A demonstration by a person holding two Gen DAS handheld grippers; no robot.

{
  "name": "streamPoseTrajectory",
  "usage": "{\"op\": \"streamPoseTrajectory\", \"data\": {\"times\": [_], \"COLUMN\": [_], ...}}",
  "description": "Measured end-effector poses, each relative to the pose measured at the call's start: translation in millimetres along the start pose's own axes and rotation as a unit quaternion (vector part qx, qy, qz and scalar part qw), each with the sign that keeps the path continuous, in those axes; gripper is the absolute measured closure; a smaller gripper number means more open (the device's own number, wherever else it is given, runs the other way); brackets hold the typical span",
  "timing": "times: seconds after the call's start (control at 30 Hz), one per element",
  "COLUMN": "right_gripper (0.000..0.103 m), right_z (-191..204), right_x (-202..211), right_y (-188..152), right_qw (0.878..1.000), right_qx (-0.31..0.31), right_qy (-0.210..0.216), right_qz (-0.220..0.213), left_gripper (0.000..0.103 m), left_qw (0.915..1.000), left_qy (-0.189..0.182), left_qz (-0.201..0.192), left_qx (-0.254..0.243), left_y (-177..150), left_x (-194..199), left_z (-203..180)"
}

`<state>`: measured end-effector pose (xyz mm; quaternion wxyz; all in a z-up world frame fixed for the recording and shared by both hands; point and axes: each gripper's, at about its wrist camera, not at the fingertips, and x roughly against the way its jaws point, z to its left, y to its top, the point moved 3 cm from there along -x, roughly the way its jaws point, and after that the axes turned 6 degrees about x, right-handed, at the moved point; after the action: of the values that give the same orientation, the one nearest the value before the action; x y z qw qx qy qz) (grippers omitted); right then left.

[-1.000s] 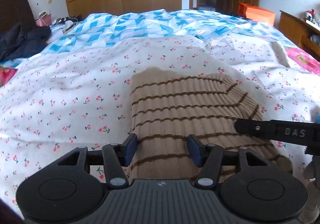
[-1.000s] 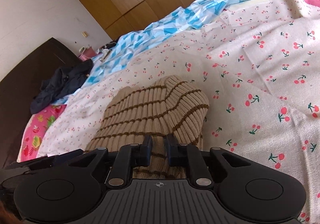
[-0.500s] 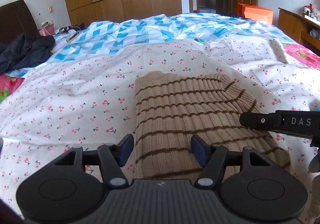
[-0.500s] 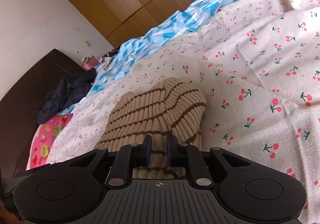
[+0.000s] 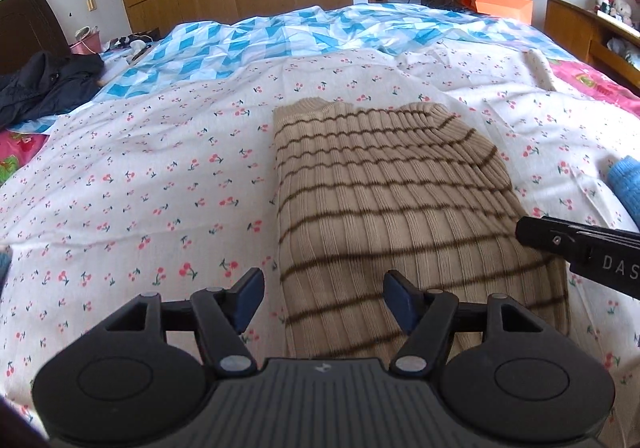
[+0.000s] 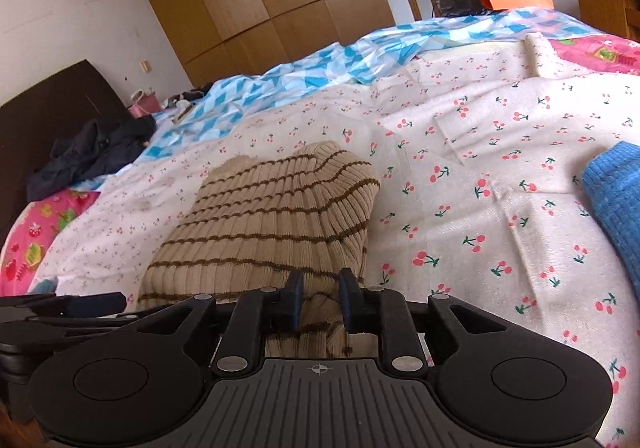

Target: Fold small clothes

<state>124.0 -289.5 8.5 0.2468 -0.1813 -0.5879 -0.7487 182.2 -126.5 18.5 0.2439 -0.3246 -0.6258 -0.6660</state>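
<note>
Sweater (image 5: pixel 384 199), beige with brown stripes, lies folded into a narrow block on the cherry-print sheet (image 5: pixel 132 183) of the bed, near its front edge. A second ago the right hand-held gripper (image 6: pixel 318 298) was pinched nearly closed on the near hem; its jaws now stand a little apart with knit between them, the pads no longer visibly pressing. The left hand-held gripper (image 5: pixel 324 298) was already apart and its jaws are opening further, straddling the sweater's left edge without touching it. Both views have drawn back, showing more of the bed than before. Judgement: the fold is set down and released, so this garment appears finished. A blue knit (image 6: pixel 616 199) lies well apart to the right, probably next.
</note>
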Motion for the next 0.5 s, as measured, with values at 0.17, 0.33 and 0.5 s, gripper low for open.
{"op": "streamPoseTrajectory", "data": {"times": [0.17, 0.33, 0.5], "right_gripper": [0.081, 0.079, 0.079], "right_z": [7, 11, 19], "right_x": [13, 17, 31], "right_y": [-19, -34, -44], "right_qw": [1.000, 0.999, 0.998], "right_qx": [0.011, 0.012, 0.009], "right_qy": [-0.024, -0.041, -0.048], "right_qz": [0.012, 0.032, 0.025], "left_gripper": [0.033, 0.033, 0.033], "left_qw": [0.9999, 0.9998, 0.9995], "left_qy": [-0.008, -0.011, -0.021], "left_qz": [0.009, 0.014, 0.019], "left_qx": [0.007, 0.009, 0.012], "left_y": [-18, -32, -42], "left_x": [10, 18, 25], "left_z": [4, 8, 9]}}
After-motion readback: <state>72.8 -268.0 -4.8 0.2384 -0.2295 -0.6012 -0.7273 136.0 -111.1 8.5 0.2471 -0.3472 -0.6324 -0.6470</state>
